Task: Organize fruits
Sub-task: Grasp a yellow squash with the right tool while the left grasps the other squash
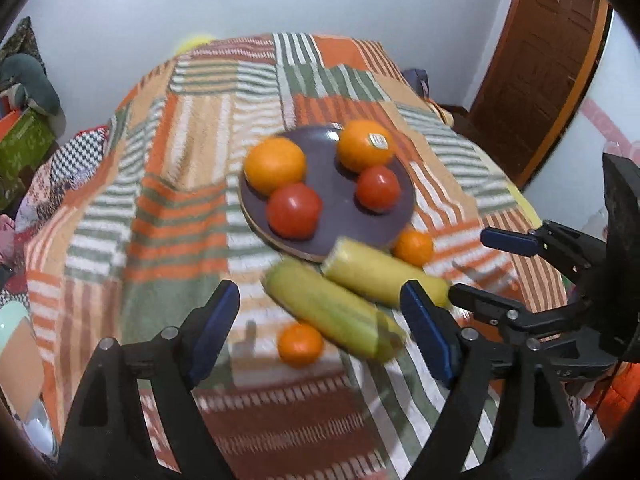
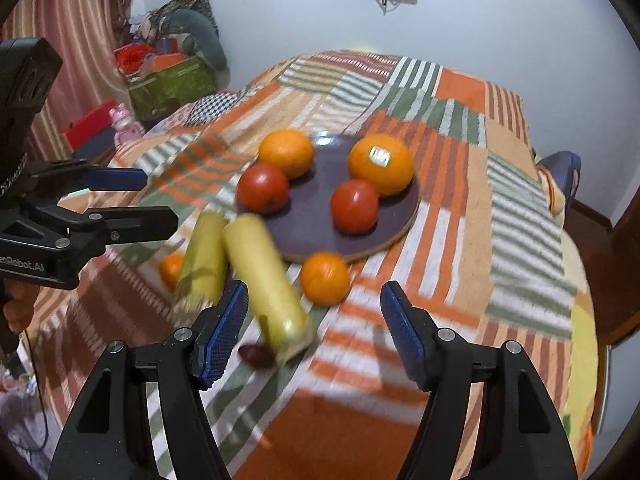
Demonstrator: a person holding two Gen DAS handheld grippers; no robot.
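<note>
A dark purple plate point(image 1: 340, 204) point(image 2: 316, 228) holds two oranges point(image 1: 275, 165) point(image 2: 381, 163) and two tomatoes point(image 1: 294, 210) point(image 2: 354, 205). Two corn cobs point(image 1: 332, 308) point(image 2: 264, 276) lie on the cloth in front of it. Two small mandarins point(image 1: 300, 343) point(image 2: 325, 278) and a small dark red fruit point(image 2: 256, 355) lie beside them. My left gripper point(image 1: 320, 328) is open above the near cob. My right gripper point(image 2: 314, 332) is open and empty above the cloth, and shows in the left wrist view point(image 1: 468, 268).
The striped orange, green and white cloth point(image 1: 180, 208) covers the table. A brown door point(image 1: 552, 60) stands at the right. A green box point(image 2: 172, 84) and clutter sit at the far left by a curtain. A blue chair point(image 2: 560, 172) is at the table's right edge.
</note>
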